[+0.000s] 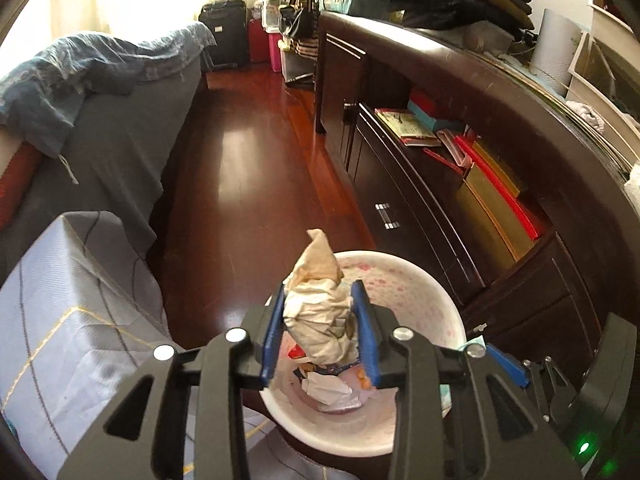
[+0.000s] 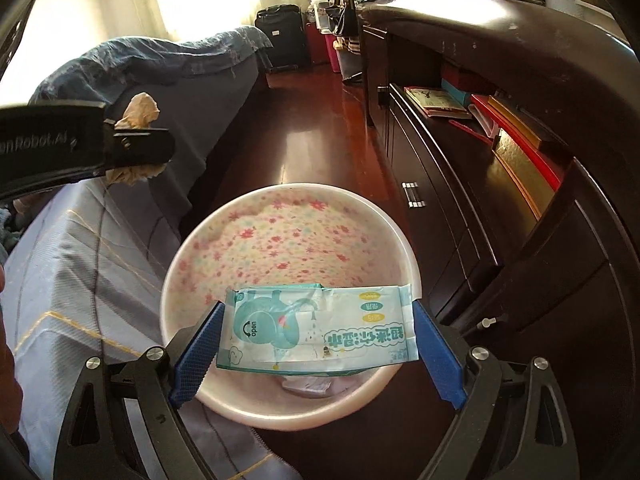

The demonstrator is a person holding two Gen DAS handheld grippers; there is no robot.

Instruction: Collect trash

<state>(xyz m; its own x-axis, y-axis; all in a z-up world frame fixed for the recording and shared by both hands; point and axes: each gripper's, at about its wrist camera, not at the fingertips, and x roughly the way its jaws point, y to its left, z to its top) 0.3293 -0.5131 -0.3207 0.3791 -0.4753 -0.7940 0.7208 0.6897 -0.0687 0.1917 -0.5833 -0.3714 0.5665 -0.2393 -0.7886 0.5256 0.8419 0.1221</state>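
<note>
I am at the drop step: both loads hang over the bin [image 2: 288, 240], which stands on the floor [image 1: 248, 152] between the bed [image 1: 80, 300] on the left and the dark cabinet [image 1: 500, 240] on the right.

My left tongs [image 1: 320, 328] have the crumpled tissue [image 1: 320, 312] between the blue pads. The pads sit close on either side of it, yet I cannot tell whether they press or have already let go. The wad stands over the near part of the bin, above scraps [image 1: 332, 388] already lying at the bottom.

My right tongs [image 2: 316, 332] are spread wide and clenched on the ends of a flat wipes pack [image 2: 320, 328], held level across the bin's near rim.

Next, I judge, the left tongs need to part fully so the tissue falls clear; it may cling to a pad, so a small shake could help. Then the right tongs should ease toward the bin's middle and release, since the pack is wide and could catch on the rim.
</note>
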